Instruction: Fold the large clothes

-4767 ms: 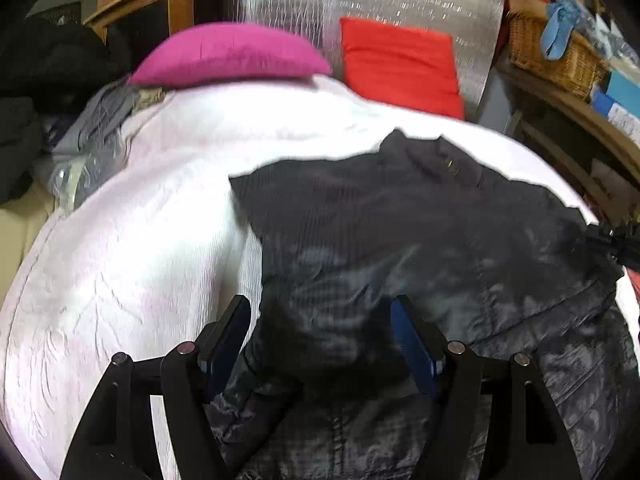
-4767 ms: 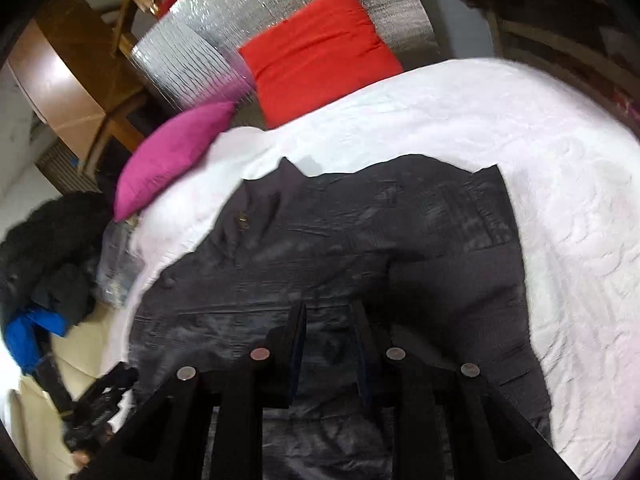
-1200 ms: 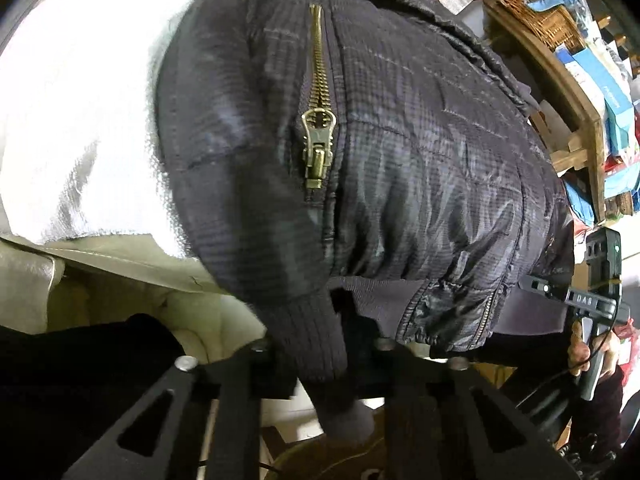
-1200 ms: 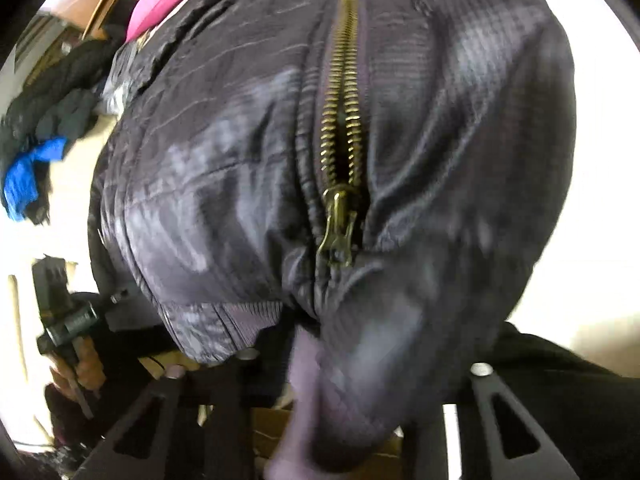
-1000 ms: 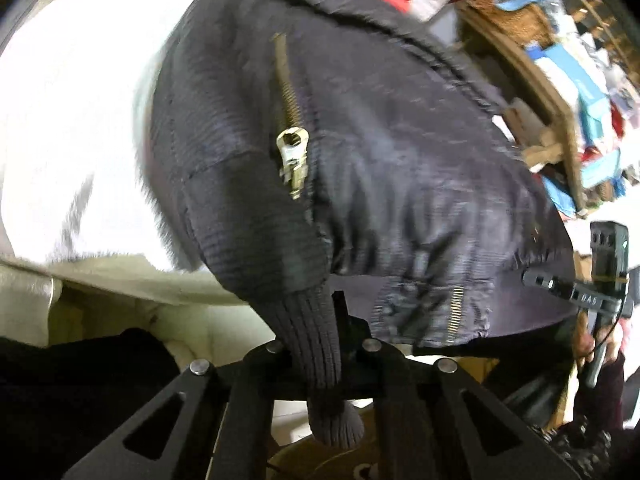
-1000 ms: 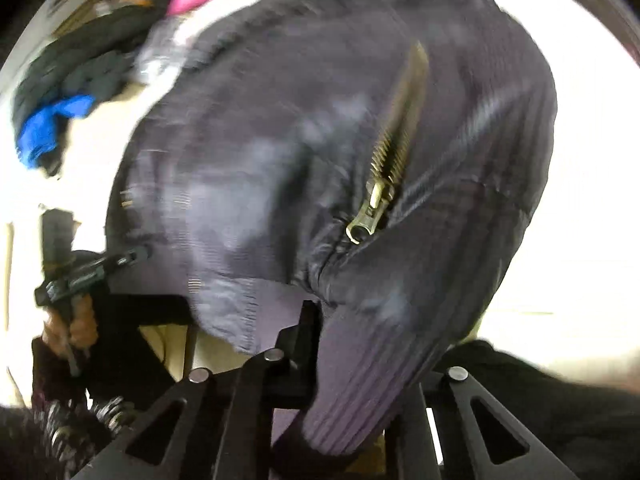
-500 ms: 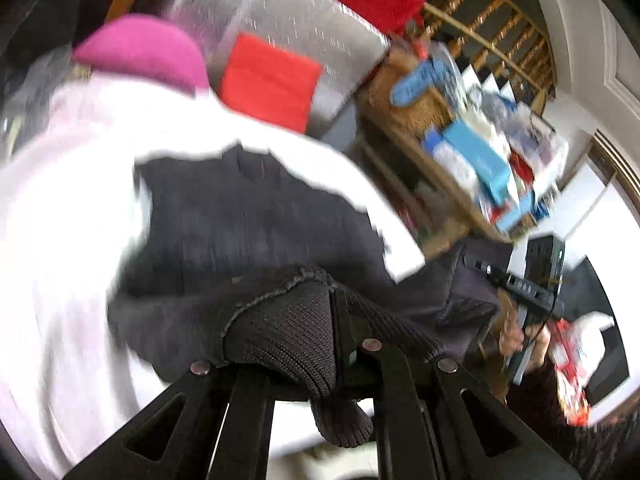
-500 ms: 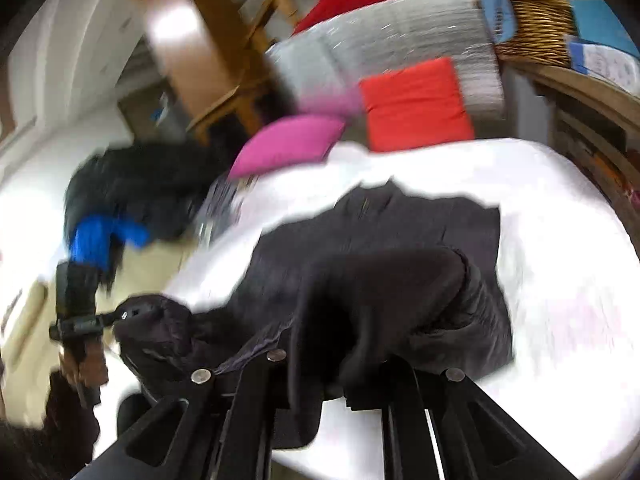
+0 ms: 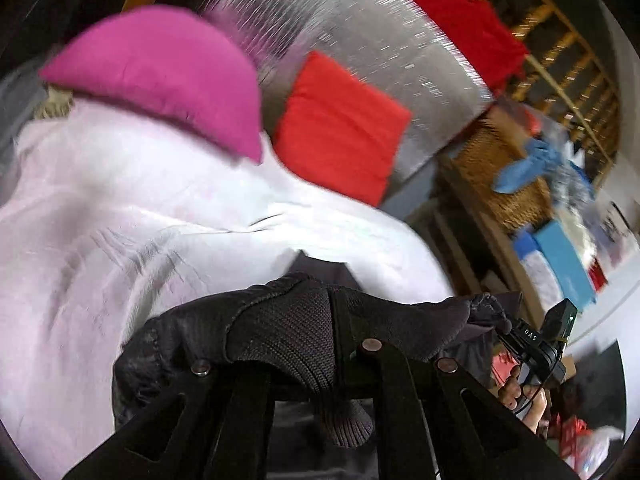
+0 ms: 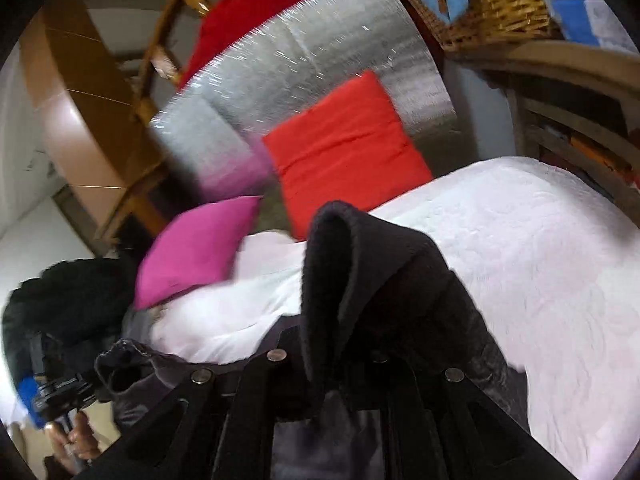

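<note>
White bed (image 9: 100,240) is our landmark. The black jacket (image 9: 400,316) hangs above its near edge, stretched between both grippers, lifted off the cover. Magenta pillow (image 9: 168,76) and red cushion (image 9: 340,128) sit at the bed's far end; wicker basket (image 10: 500,0) on shelving off its side. Our left gripper (image 9: 316,364) is clamped on a ribbed cuff, knit draped over the fingers. Our right gripper (image 10: 332,360) is clamped on the other cuff, which stands up over it.
</note>
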Motion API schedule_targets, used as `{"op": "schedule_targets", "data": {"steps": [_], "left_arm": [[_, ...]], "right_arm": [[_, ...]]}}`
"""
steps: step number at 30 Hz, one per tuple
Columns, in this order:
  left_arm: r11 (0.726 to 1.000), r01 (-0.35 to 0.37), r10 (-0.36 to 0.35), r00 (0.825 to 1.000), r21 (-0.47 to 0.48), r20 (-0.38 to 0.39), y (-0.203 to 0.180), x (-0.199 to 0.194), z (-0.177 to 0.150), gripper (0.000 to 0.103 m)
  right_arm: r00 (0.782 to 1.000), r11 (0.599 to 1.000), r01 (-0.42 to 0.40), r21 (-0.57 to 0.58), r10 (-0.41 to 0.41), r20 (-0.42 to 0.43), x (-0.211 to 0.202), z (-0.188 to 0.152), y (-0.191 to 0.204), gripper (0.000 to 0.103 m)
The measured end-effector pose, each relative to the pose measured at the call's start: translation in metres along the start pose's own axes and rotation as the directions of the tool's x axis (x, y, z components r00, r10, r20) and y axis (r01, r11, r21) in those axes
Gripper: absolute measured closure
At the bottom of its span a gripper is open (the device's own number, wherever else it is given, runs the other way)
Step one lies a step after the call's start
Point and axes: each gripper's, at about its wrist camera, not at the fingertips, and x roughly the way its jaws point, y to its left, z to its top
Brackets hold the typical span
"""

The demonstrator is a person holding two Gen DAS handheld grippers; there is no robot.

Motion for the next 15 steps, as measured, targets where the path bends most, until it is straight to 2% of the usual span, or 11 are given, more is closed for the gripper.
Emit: {"op": "schedule_targets", "data": {"steps": [3, 7, 12, 15], "left_arm": [[0.999, -0.036, 0.035, 0.999, -0.03, -0.041, 0.024, 0.044, 0.008, 0.095], [0.998, -0.041, 0.038, 0.998, -0.055, -0.058, 0.048, 0.073, 0.012, 0.095], [0.996, -0.075, 0.074, 0.997, -0.039, -0.035, 0.062, 0.1, 0.004, 0.094], [0.991, -0.127, 0.125, 0.991, -0.032, -0.044, 0.067, 0.115, -0.011, 0.091]], "right_arm": [[0.999, 0.999, 0.035, 0.04, -0.034, -0.025, 0.051, 0.005, -0.022, 0.093], [0.998, 0.995, 0.052, 0.081, -0.049, -0.036, 0.095, 0.004, -0.042, 0.093], [0.997, 0.992, 0.072, 0.1, -0.067, -0.048, 0.124, -0.002, -0.058, 0.093], [0.993, 0.982, 0.046, 0.185, -0.025, -0.116, 0.136, -0.005, -0.073, 0.087]]}}
